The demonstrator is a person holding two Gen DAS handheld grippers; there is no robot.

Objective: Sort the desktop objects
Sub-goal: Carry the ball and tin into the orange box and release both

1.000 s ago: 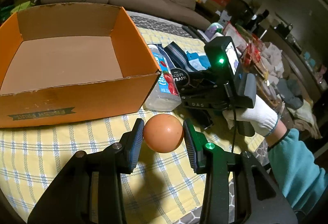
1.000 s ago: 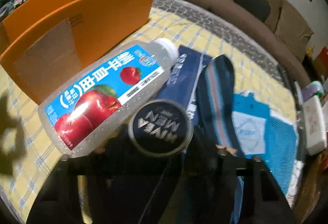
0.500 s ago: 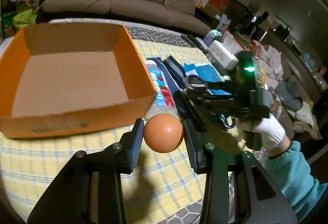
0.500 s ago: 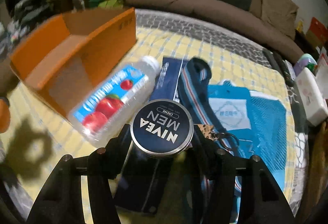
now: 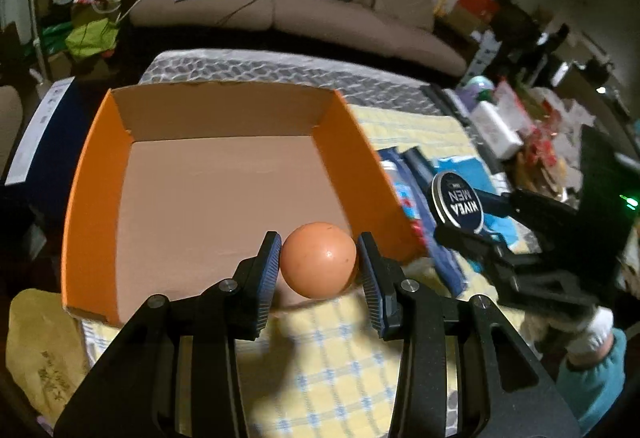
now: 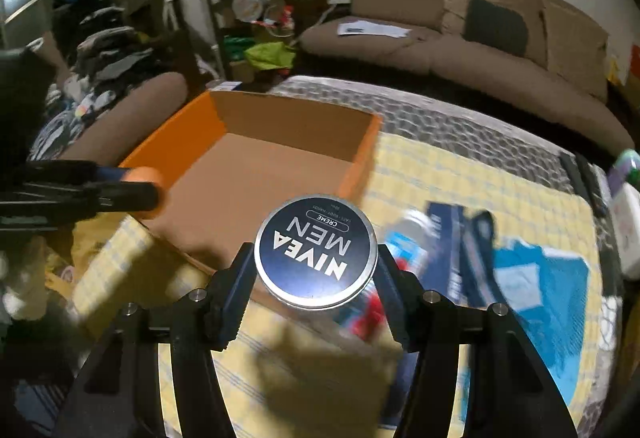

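Left wrist view: an egg (image 5: 318,265) is clamped between the pads of the left gripper (image 5: 319,270), held in the air above the near edge of the box (image 5: 92,173), just over its near right corner. The box floor is bare cardboard; nothing is seen in it. The right gripper (image 5: 476,222) is seen at the right, clenched on a tin (image 5: 457,206), beyond the box's right wall.

Right wrist view: the tin (image 6: 316,251) is gripped across its rim by the right gripper (image 6: 316,274), lid toward the camera, hovering above the table (image 6: 460,173) near the box's (image 6: 360,153) near right corner. The left gripper (image 6: 132,193) is blurred at the left edge, with the egg (image 6: 150,175) showing orange.

Handling, as judged: the egg is light, rigid but brittle, smooth and round; it is best taken across its widest part with light squeeze, as it is now. Too much force could crack it, too little could let it roll out. It should be lowered to the box floor before release, not dropped. The tin is stiff metal, probably fairly light, slick on the rim; the hold across the diameter looks right, though it could pivot between the pads.

A bottle (image 6: 400,238), a dark carton (image 6: 452,238) and a blue bag (image 6: 540,286) lie at the table's right side, blurred.
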